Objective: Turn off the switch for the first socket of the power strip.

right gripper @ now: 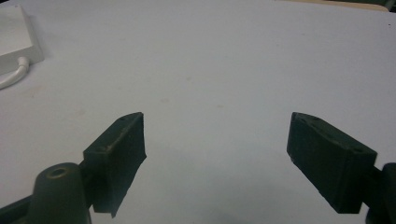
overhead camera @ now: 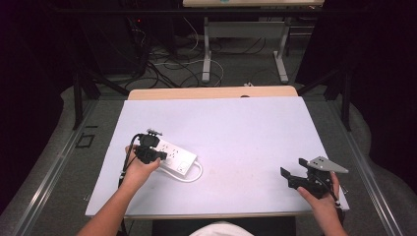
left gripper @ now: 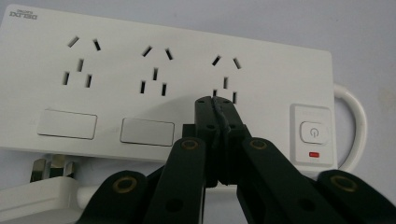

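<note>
A white power strip (overhead camera: 176, 157) lies on the left half of the table, with three sockets, a power button (left gripper: 312, 132) and a small red light under it. Its white cable (left gripper: 357, 116) loops out of the right end, and its plug (left gripper: 44, 189) rests in front of it. My left gripper (overhead camera: 158, 154) is over the strip and shut (left gripper: 215, 103), with nothing between the jaws and the tips just below the third socket. My right gripper (overhead camera: 292, 167) is held low at the table's front right, open (right gripper: 217, 149) and empty over bare mat.
A pale lavender mat (overhead camera: 246, 132) covers the table, whose wooden edge (overhead camera: 211, 92) shows at the back. A corner of the power strip (right gripper: 16, 35) and its cable (right gripper: 11, 77) lie far left of the right gripper. Cables and desk legs (overhead camera: 206, 54) are on the floor beyond.
</note>
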{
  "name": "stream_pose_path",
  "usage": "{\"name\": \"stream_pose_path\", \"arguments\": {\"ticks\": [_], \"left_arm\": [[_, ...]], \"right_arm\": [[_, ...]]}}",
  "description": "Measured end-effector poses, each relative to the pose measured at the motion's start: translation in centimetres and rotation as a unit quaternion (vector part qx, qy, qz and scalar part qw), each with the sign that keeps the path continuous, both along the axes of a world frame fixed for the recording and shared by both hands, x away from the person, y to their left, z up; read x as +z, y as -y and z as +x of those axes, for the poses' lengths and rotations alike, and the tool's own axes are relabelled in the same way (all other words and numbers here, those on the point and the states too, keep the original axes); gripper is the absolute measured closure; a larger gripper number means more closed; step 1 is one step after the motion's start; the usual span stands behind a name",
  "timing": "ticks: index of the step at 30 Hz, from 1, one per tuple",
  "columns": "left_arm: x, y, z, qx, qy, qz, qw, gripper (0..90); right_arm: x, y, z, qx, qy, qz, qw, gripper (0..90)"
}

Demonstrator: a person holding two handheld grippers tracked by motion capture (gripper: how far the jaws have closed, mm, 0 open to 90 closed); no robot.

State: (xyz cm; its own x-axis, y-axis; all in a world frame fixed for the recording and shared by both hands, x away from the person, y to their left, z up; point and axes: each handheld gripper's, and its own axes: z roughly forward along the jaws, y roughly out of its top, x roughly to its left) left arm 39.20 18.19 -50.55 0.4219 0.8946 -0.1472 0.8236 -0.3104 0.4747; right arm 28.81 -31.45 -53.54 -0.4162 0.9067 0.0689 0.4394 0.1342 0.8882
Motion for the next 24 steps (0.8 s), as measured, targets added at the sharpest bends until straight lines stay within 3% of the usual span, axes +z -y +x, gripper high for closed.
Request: {"name": "stream_pose_path", "arguments": {"ticks": [11,24], "left_arm": [[-0.45,0.09,0.12,-0.002,-0.012,0.008,0.9999,90.0],[-0.54,-0.15,0.04,0.004,-0.013,-0.004,0.9999,90.0]], "right_arm": [[-0.01,0.0,0.01,0.001,-0.001,0.001,1.0,18.5],[0.02,0.04,-0.02,0.003,-0.005,0.001,1.0,18.6]]}}
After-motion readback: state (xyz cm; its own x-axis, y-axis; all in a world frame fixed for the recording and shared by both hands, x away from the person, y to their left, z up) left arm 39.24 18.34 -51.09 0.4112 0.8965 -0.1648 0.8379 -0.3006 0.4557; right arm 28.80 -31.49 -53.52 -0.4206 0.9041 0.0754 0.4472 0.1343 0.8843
